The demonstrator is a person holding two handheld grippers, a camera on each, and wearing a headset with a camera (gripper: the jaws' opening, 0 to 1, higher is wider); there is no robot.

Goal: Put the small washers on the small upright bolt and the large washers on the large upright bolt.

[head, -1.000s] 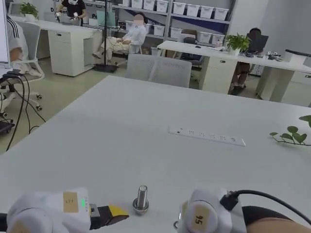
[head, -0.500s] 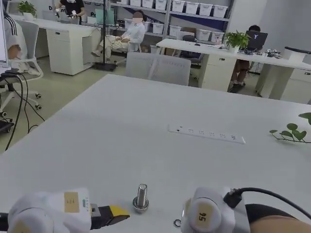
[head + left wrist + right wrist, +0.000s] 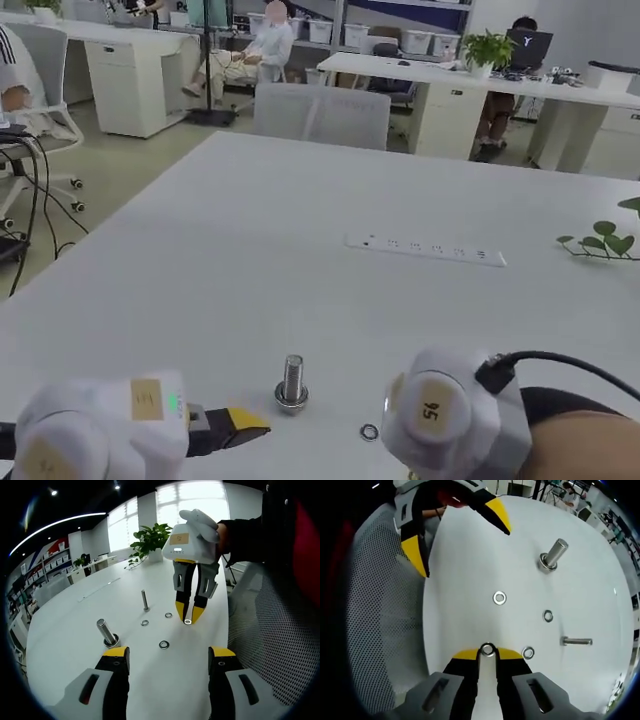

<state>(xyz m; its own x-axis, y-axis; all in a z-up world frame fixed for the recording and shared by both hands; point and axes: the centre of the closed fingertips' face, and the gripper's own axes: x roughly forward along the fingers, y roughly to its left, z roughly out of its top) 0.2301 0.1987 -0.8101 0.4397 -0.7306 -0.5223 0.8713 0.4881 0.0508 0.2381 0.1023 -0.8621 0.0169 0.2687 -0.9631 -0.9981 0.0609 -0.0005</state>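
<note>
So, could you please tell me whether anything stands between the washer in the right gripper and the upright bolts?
Nothing visible blocks it. The right gripper is shut on a washer; between it and the small bolt and large bolt, just flat loose washers lie on the table, probably low enough to pass over.

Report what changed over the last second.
The headset camera tipped down, sliding the scene up; nothing was visibly grabbed or released. The thick steel bolt stays upright on the white table, the left gripper and right gripper either side of it.
</note>
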